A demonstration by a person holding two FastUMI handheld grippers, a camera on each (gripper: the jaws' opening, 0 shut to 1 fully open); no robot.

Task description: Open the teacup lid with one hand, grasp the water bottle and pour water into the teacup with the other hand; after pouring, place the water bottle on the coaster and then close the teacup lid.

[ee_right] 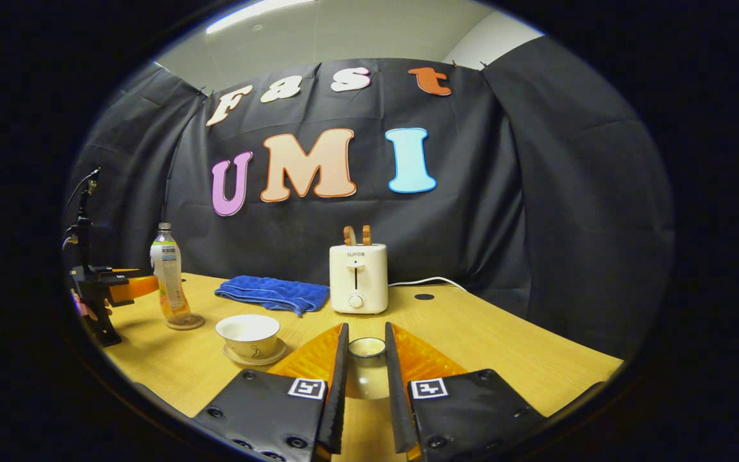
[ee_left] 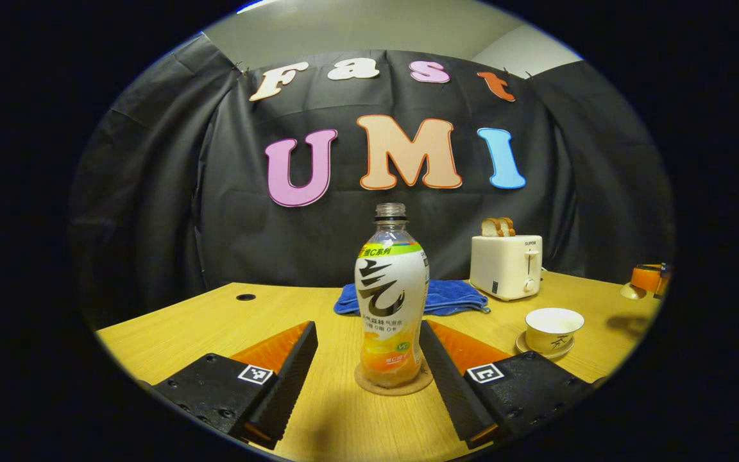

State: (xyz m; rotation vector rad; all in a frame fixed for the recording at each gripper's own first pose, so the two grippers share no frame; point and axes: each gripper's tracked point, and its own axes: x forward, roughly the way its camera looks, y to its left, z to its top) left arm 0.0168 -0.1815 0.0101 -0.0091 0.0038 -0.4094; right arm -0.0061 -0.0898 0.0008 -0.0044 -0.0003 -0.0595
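Note:
An uncapped drink bottle (ee_left: 390,301) with a white and orange label stands upright on a round cork coaster (ee_left: 394,384). My left gripper (ee_left: 366,330) is open, its fingers on either side of the bottle's lower half with a gap on the left. To the right, the white teacup (ee_left: 554,328) sits lidless on its saucer. In the right gripper view, my right gripper (ee_right: 365,333) is shut on the teacup lid (ee_right: 367,362), held above the table to the right of the teacup (ee_right: 249,333). The bottle (ee_right: 169,282) and left gripper (ee_right: 113,289) show at far left.
A cream toaster (ee_right: 358,277) with bread slices stands at the back of the wooden table (ee_right: 504,346). A folded blue cloth (ee_right: 273,292) lies left of it, behind the cup. The toaster's white cable trails right. The black cloth wall closes off the back.

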